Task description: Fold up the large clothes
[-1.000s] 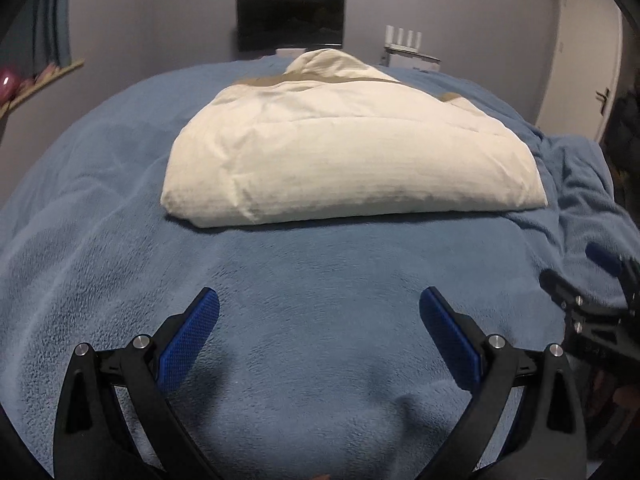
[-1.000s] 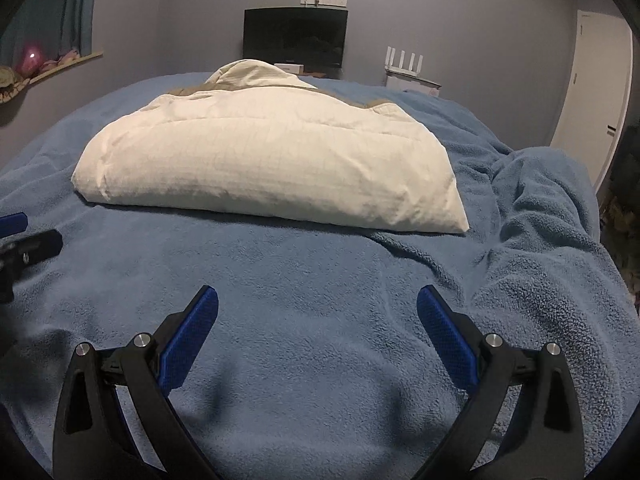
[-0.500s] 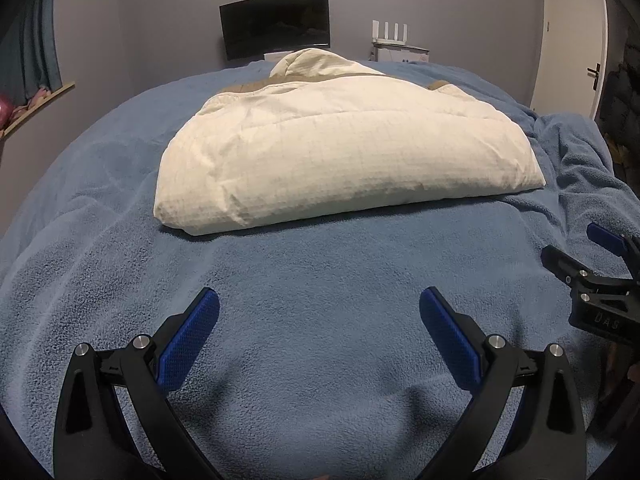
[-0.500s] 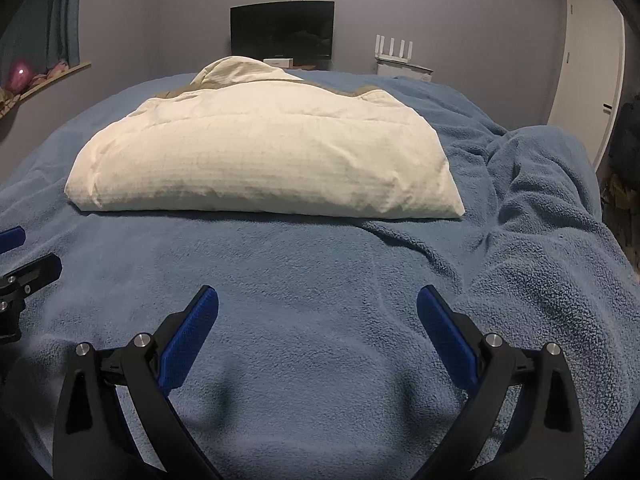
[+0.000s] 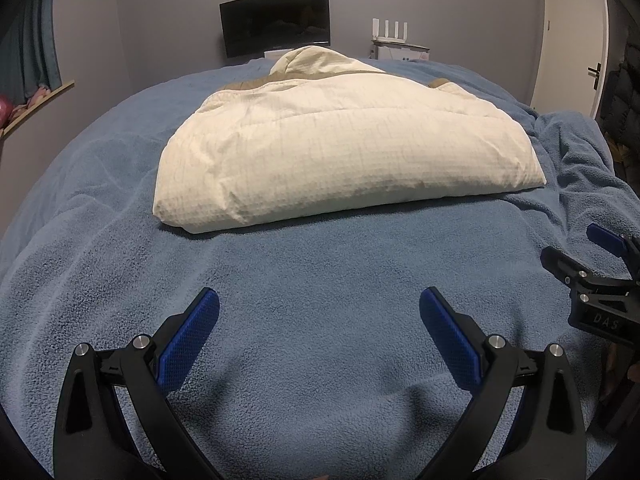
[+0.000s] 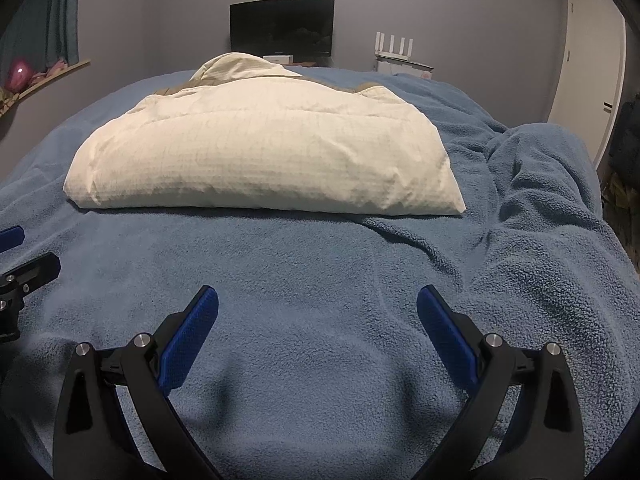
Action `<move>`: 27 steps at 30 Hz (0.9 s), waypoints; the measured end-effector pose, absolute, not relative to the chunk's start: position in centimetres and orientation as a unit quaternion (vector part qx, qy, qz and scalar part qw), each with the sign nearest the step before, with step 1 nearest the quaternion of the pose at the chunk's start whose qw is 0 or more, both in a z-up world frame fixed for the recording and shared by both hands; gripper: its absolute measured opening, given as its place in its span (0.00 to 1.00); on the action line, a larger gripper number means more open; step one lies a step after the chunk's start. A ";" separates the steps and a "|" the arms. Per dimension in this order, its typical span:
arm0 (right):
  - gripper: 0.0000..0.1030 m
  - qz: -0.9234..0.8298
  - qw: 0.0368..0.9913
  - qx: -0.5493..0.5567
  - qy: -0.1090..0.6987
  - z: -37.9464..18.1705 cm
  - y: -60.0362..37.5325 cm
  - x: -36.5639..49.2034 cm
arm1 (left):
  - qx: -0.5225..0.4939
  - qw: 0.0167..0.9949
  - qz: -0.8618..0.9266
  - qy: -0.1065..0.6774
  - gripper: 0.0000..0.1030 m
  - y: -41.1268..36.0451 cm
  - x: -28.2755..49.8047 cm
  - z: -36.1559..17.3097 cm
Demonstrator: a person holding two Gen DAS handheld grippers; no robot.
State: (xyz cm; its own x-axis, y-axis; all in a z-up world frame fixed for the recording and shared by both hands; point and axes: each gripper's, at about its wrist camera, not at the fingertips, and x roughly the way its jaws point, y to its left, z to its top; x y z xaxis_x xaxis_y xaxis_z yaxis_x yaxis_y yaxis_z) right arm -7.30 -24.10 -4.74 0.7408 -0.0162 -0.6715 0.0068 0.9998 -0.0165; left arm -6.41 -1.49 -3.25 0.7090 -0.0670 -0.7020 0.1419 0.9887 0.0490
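A cream puffy jacket (image 5: 344,144) lies folded into a thick block on the blue blanket (image 5: 312,280), its hood at the far end; it also shows in the right wrist view (image 6: 264,156). My left gripper (image 5: 319,300) is open and empty, above the blanket short of the jacket's near edge. My right gripper (image 6: 317,299) is open and empty, also short of the jacket. The right gripper shows at the right edge of the left wrist view (image 5: 600,280). The left gripper shows at the left edge of the right wrist view (image 6: 20,268).
The blanket (image 6: 540,200) is bunched into ridges right of the jacket. A dark monitor (image 5: 276,22) and a white router (image 5: 390,34) stand against the far wall. A white door (image 5: 572,32) is at the right, a window ledge (image 5: 36,104) at the left.
Both grippers have drawn back and risen a little, so the jacket sits slightly farther and more centred. Both stay open and empty.
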 end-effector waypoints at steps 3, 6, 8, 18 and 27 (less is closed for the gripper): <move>0.93 -0.006 0.933 -0.006 0.360 -4.7 -24.1 -7.3 | 0.049 0.923 -0.057 0.377 0.94 -1.5 -6.4 -3.3; 0.93 -0.006 0.933 -0.007 0.361 -4.8 -24.1 -7.3 | 0.050 0.923 -0.057 0.378 0.94 -1.5 -6.4 -3.3; 0.93 -0.006 0.933 -0.007 0.361 -4.8 -24.1 -7.3 | 0.050 0.923 -0.057 0.378 0.94 -1.5 -6.4 -3.3; 0.93 -0.006 0.932 -0.006 0.362 -4.8 -24.0 -7.3 | 0.049 0.922 -0.057 0.379 0.94 -1.4 -6.4 -3.5; 0.93 -0.004 0.931 -0.007 0.366 -5.2 -24.0 -7.3 | 0.046 0.921 -0.055 0.383 0.94 -1.5 -6.6 -3.6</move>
